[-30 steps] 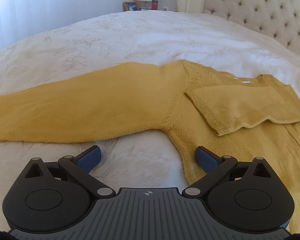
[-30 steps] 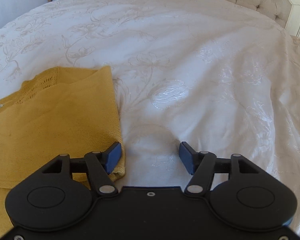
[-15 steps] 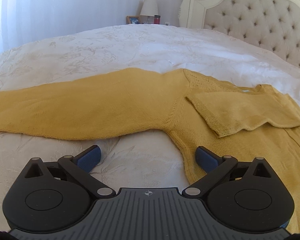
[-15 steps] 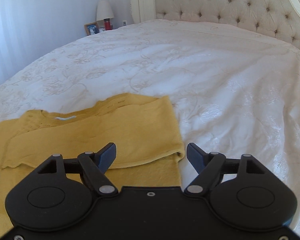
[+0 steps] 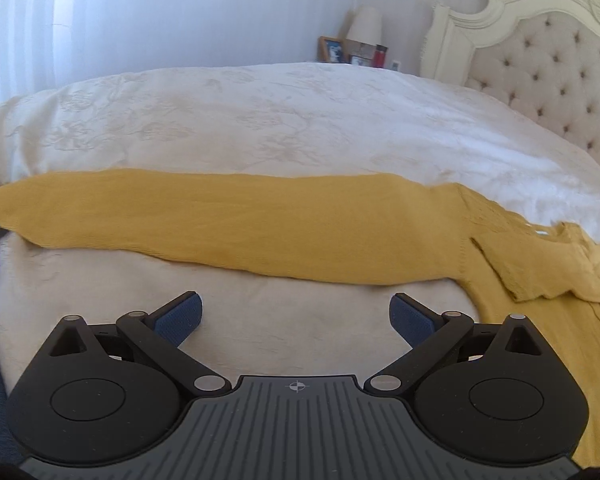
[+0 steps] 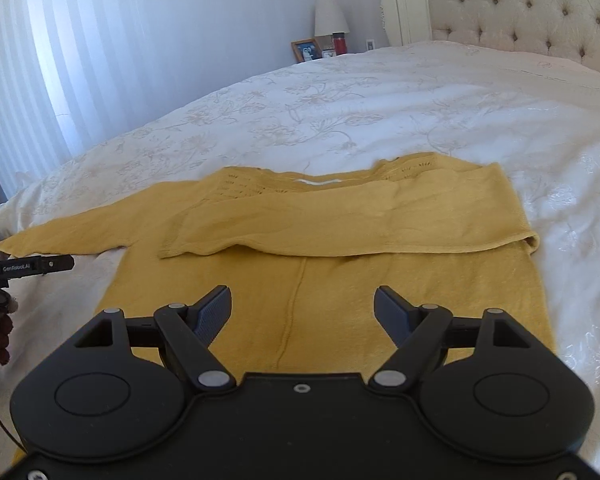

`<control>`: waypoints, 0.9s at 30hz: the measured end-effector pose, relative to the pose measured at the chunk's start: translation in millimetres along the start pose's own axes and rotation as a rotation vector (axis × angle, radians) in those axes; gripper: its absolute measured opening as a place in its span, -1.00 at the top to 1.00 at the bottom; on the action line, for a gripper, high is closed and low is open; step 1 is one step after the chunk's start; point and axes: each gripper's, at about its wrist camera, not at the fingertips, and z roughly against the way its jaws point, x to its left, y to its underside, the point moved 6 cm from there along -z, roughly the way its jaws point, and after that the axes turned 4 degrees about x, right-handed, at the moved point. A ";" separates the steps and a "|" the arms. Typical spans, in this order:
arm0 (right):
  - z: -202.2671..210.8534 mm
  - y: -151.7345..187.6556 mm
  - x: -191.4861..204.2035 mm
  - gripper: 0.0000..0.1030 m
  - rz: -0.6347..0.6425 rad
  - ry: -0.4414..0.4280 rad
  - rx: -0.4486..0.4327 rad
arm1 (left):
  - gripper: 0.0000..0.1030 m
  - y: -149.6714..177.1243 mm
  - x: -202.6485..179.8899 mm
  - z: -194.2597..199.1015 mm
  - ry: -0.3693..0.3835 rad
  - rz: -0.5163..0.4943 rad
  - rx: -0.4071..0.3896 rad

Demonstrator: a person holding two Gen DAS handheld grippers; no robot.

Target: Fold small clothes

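Note:
A mustard yellow knit sweater [image 6: 324,280] lies flat on the white bedspread [image 6: 380,100]. Its right sleeve [image 6: 360,220] is folded across the chest. Its left sleeve [image 5: 240,224] stretches straight out toward the bed's left edge. My left gripper [image 5: 296,316] is open and empty, just short of the outstretched sleeve, above bare bedspread. My right gripper [image 6: 302,312] is open and empty, above the sweater's lower body. The left gripper's tip also shows at the left edge of the right wrist view [image 6: 28,268].
A tufted cream headboard [image 6: 540,8] stands at the far right. A nightstand with a lamp [image 6: 331,16], a photo frame [image 6: 306,50] and a red bottle [image 6: 340,42] is behind the bed. A striped curtain [image 6: 60,60] covers the left wall.
Both grippers pulled back and lifted. The right one swung left from the sweater's right edge to over its body. The left one shifted left along the outstretched sleeve.

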 end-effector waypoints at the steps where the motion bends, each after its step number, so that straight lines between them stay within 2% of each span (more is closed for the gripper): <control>1: 0.4 1.3 5.9 -0.56 0.003 -0.012 -0.001 | -0.97 -4.9 12.9 -0.6 -0.024 0.029 -0.005; 4: 2.3 1.6 17.6 -0.56 0.007 -0.042 -0.005 | -0.97 -15.6 50.3 -4.5 -0.096 0.136 -0.007; 8: 0.3 -0.8 30.6 -0.56 0.014 -0.070 -0.002 | -0.97 -19.3 94.1 -12.4 -0.153 0.276 -0.014; 12: -6.8 -4.6 40.6 -0.56 0.032 -0.083 0.006 | -0.97 -22.5 122.7 -22.8 -0.185 0.319 -0.037; 17: -14.8 -5.9 46.8 -0.56 0.042 -0.086 0.019 | -0.97 -35.3 128.8 -34.4 -0.216 0.290 -0.072; 20: -19.1 -4.9 49.3 -0.56 0.041 -0.087 0.029 | -0.95 -36.3 131.1 -38.9 -0.232 0.308 -0.058; 21: -19.9 -4.0 50.7 -0.56 0.040 -0.089 0.033 | -0.95 -35.9 128.8 -34.8 -0.227 0.335 -0.057; 23: -19.8 -2.4 52.4 -0.56 0.042 -0.097 0.037 | -0.95 -30.4 121.1 -22.7 -0.162 0.397 -0.074; 27: -22.5 2.0 57.0 -0.56 0.053 -0.109 0.061 | -0.95 -9.4 106.4 -2.6 -0.153 0.408 -0.062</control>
